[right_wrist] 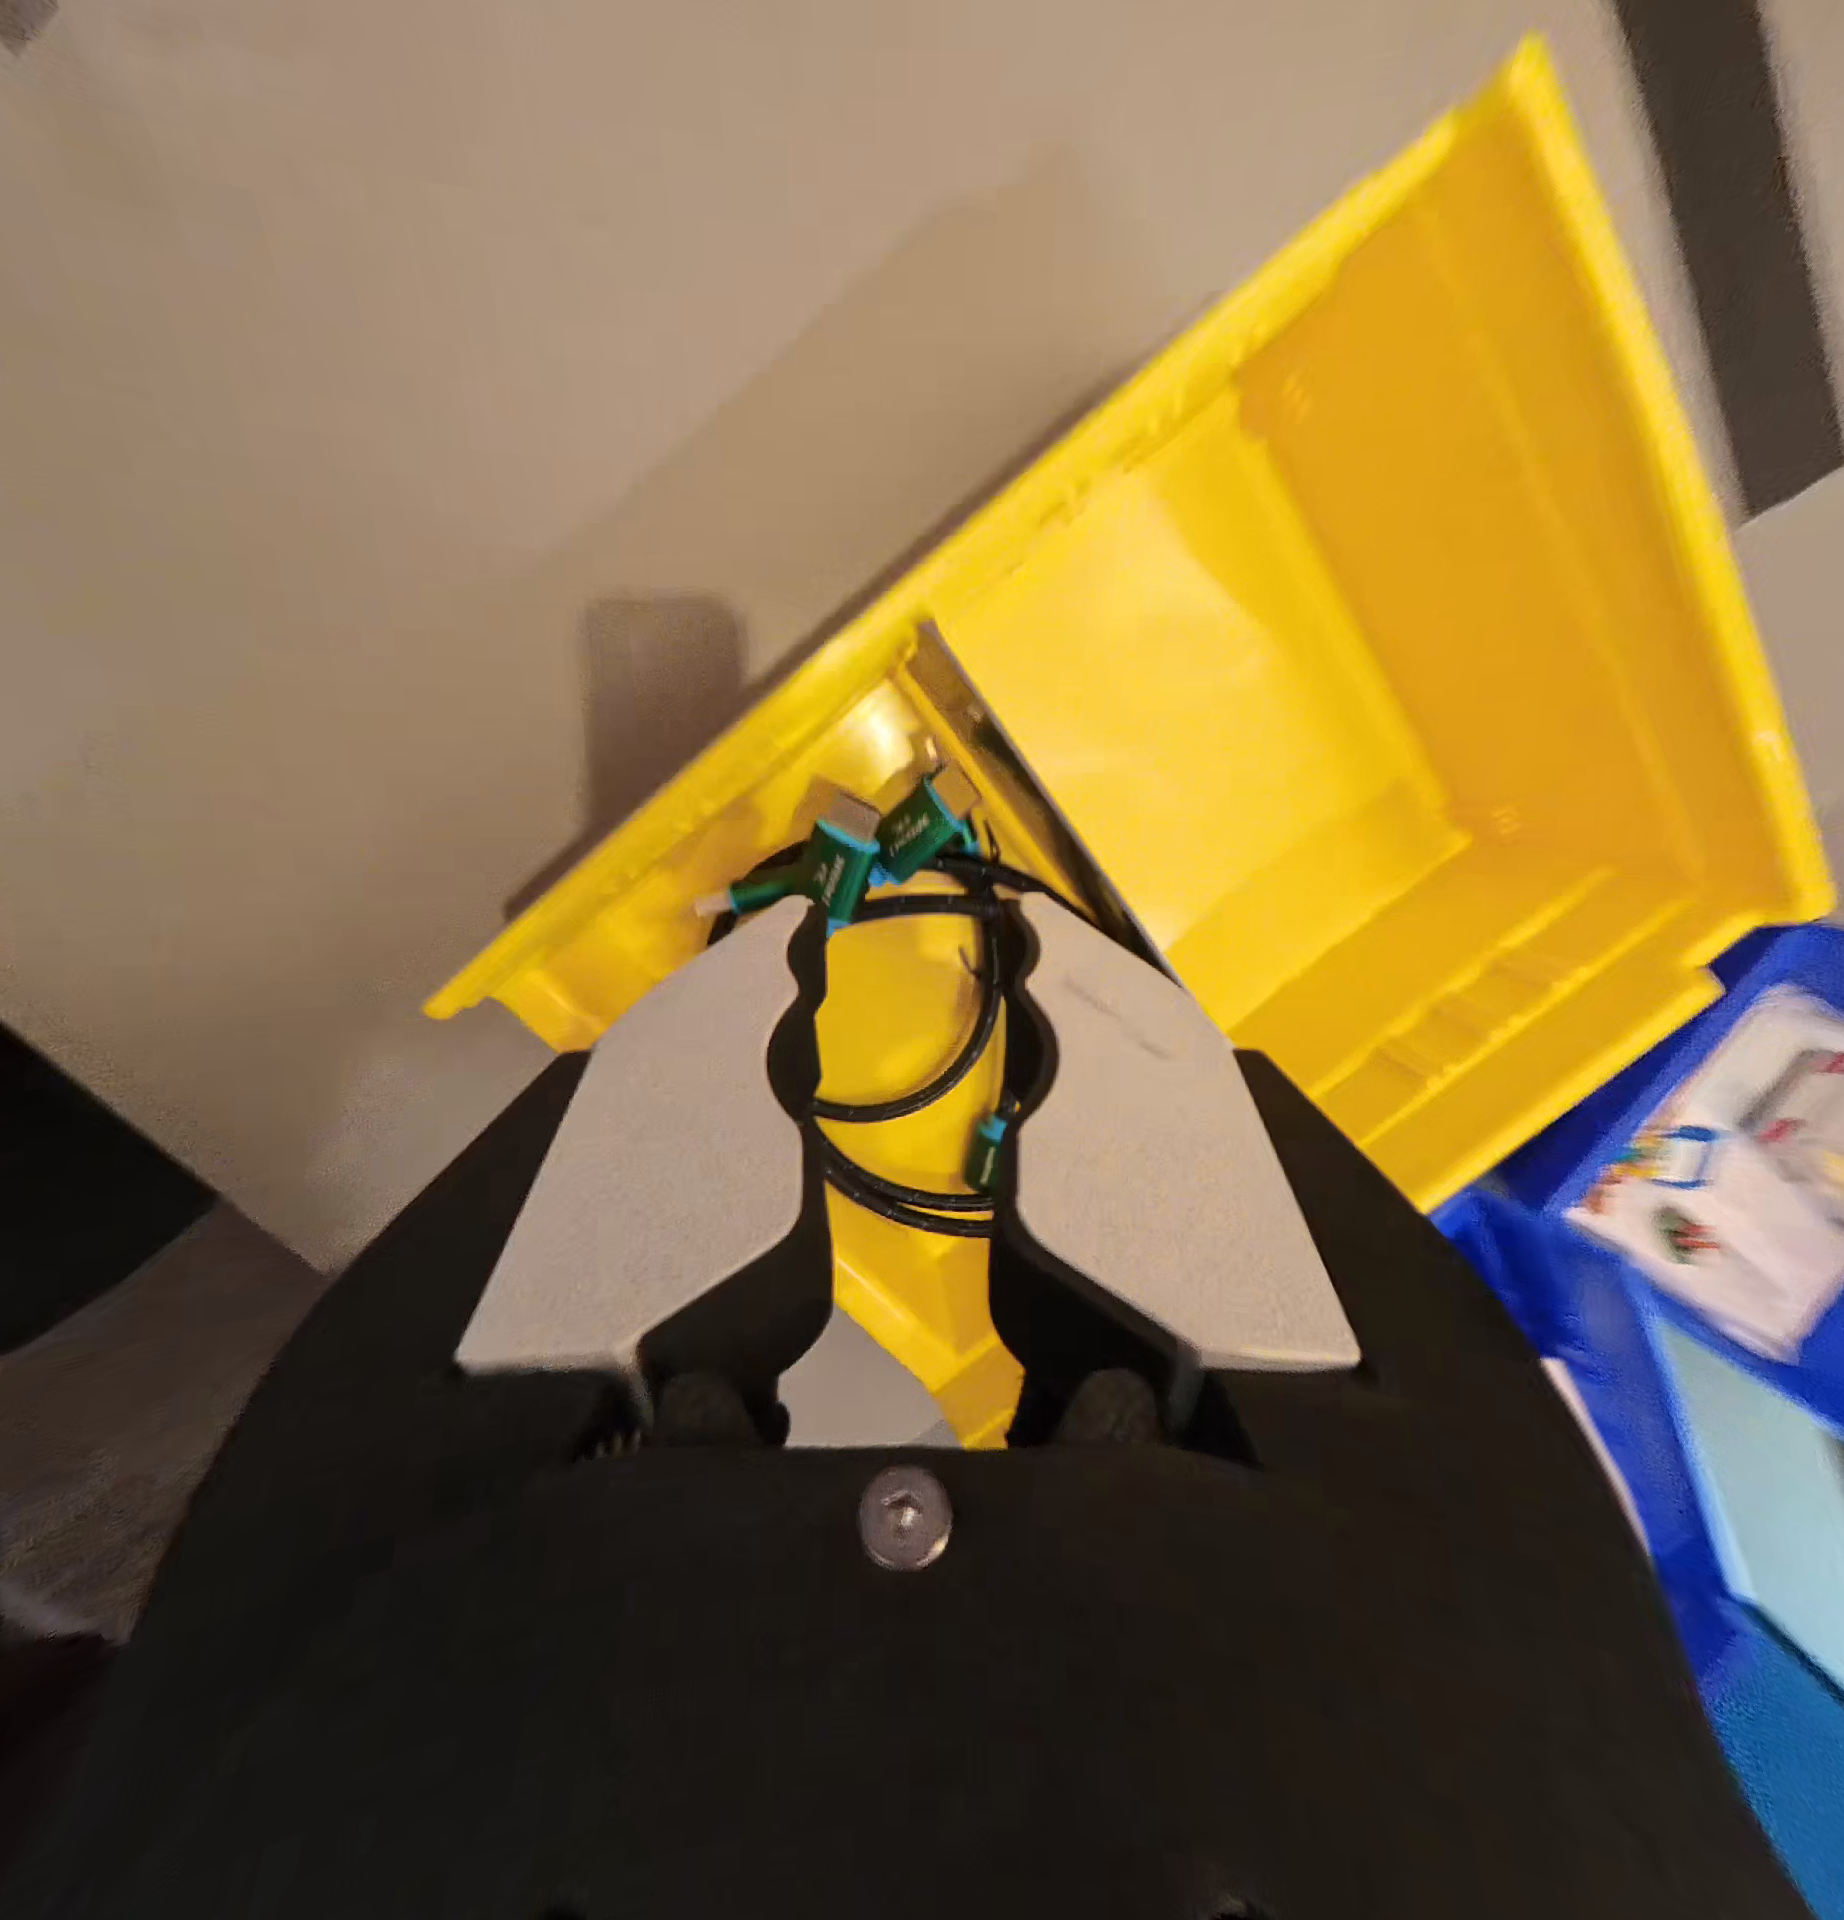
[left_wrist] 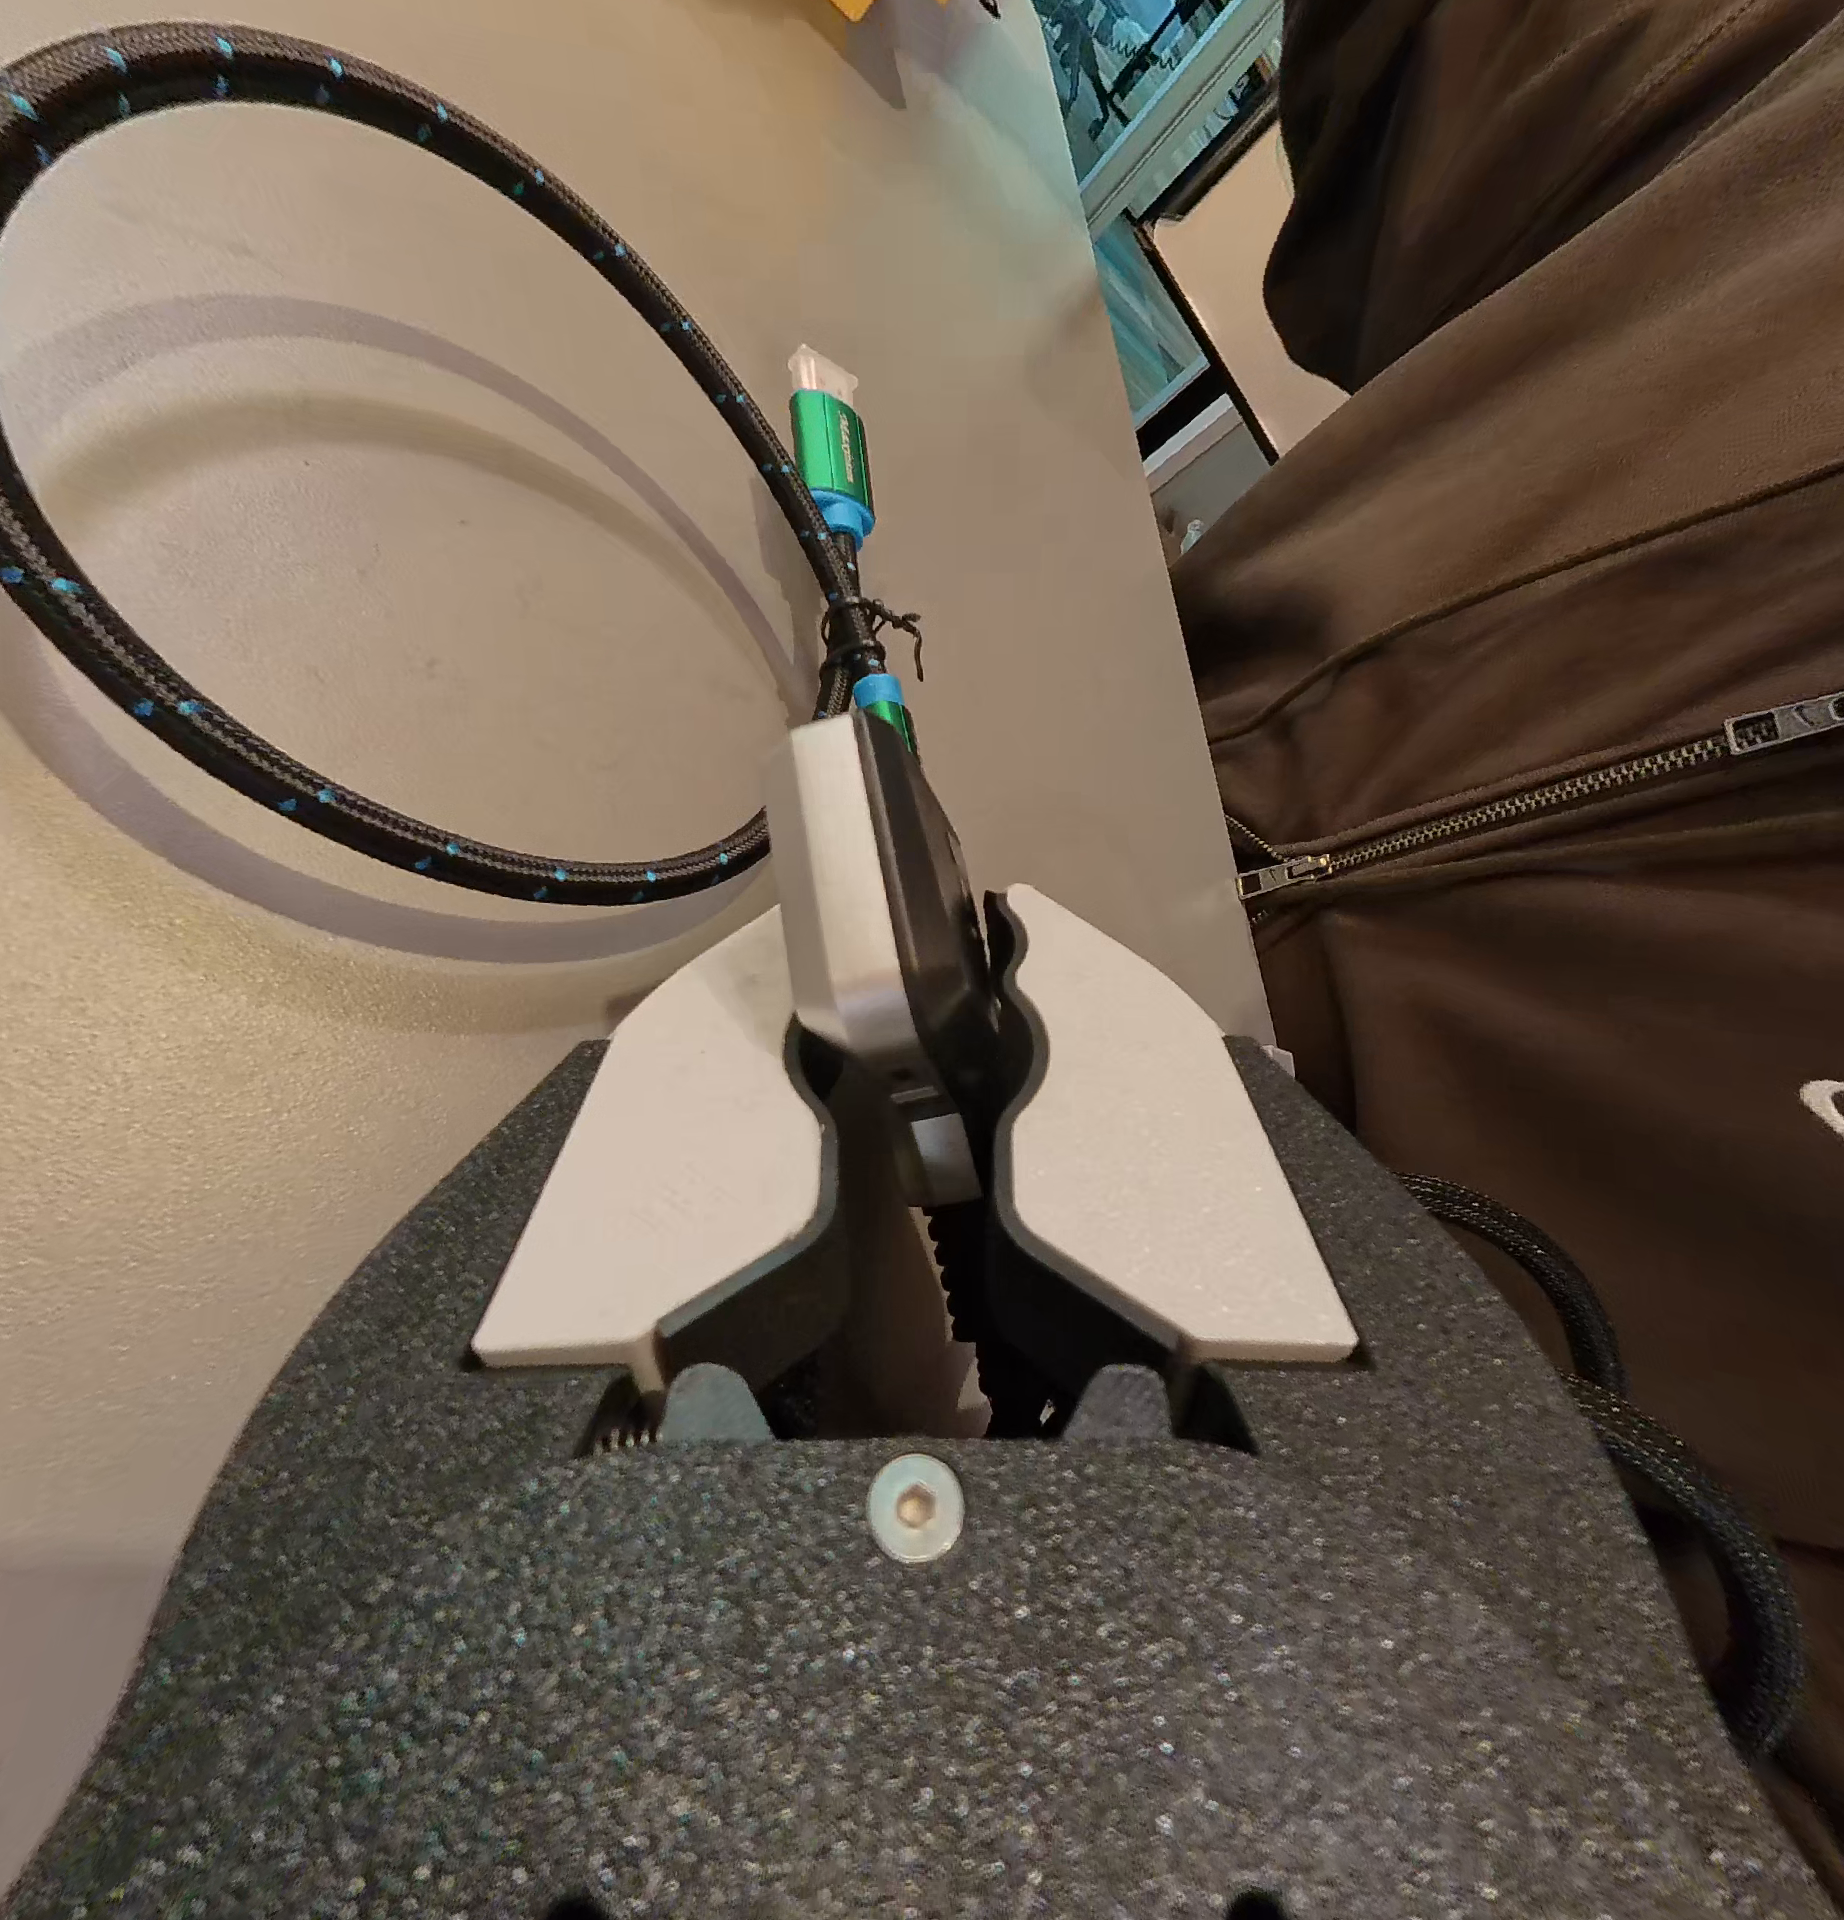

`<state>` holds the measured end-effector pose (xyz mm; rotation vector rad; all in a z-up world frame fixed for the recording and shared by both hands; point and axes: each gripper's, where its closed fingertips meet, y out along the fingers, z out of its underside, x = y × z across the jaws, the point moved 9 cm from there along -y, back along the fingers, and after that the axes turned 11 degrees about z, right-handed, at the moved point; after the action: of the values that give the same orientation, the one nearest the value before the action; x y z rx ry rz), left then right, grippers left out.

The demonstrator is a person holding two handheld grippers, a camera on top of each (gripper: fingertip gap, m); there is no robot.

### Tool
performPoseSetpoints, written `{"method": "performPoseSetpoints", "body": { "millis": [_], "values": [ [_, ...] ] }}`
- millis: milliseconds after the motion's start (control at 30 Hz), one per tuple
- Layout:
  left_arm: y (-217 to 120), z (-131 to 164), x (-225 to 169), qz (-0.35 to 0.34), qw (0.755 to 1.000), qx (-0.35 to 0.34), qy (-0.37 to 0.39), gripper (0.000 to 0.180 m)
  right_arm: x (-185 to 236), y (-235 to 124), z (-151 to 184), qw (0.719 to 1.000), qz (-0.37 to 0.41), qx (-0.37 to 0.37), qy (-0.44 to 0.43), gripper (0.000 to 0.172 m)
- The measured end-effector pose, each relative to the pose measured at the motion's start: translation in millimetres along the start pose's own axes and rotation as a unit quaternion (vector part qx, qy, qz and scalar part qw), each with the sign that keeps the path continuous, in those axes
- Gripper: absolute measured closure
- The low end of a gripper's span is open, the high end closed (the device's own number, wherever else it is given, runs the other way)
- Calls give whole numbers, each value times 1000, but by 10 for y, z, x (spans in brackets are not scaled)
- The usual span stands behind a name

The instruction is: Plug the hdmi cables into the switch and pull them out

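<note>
The left gripper [left_wrist: 918,935] is partly closed on a flat silver-and-black box [left_wrist: 866,883], which stands on edge between its pads, leaning a little to the left. A green plug [left_wrist: 890,717] enters the box's far end. From there a black braided cable [left_wrist: 274,790] flecked with blue swings in one wide loop over the tabletop [left_wrist: 378,520], back to a black tie [left_wrist: 866,623] and a free green plug [left_wrist: 830,436] pointing away. A person's brown zipped jacket [left_wrist: 1520,623] is close on the right.

The right gripper [right_wrist: 913,935] is open with nothing between its pads. It hovers over the near-left compartment of a yellow bin [right_wrist: 1313,675], where thin coiled cables [right_wrist: 897,1112] with green plugs [right_wrist: 845,852] lie. A blue bin [right_wrist: 1520,1247] sits just beside the yellow one, to the right.

Judging by the lean, the box sits a little askew, so the left hold is best kept firm and level, with the loop's weight clear of the plugged joint. The right fingers have the coils below them; a single strand looks hard to single out, a plug body easier
</note>
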<state>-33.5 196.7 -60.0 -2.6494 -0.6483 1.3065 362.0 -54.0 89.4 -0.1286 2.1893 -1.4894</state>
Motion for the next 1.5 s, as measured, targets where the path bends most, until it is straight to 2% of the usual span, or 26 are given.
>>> {"method": "performPoseSetpoints", "body": {
  "millis": [100,200,333,433,600,733,867,1067,1167,1333,1500],
  "values": [
    [3,-2,1,1,1000,-1,-1,153,411,-144,-349,994,41,-35,-93,140],
    [3,-5,7,1,1000,-10,-10,154,950,-87,-691,974,52,-68,-208,140],
    [-17,-5,14,6,1000,-22,-16,154,1677,211,-1117,936,17,-150,-318,140],
    [-28,-4,18,9,999,-27,-18,154,2150,528,-1413,892,18,-222,-393,140],
    [-32,-6,23,9,999,-31,-21,154,2627,900,-1883,841,74,-324,-428,145],
    [-58,-10,39,16,998,-49,-33,154,2749,1101,-2033,823,115,-336,-444,144],
    [-56,-16,48,16,998,-53,-38,155,2817,1243,-2030,816,132,-361,-432,145],
    [-46,-27,34,1,998,-56,-30,154,2820,1300,-2018,822,157,-374,-400,150],
    [-23,-32,-16,-18,999,-39,-12,148,2817,1299,-2011,827,152,-375,-389,150],
    [117,-19,-68,-65,997,31,22,145,2779,1258,-2024,829,161,-380,-377,149],
    [116,-41,-17,-52,998,19,7,153,2776,1287,-2012,819,191,-377,-388,149]
  ]
}}
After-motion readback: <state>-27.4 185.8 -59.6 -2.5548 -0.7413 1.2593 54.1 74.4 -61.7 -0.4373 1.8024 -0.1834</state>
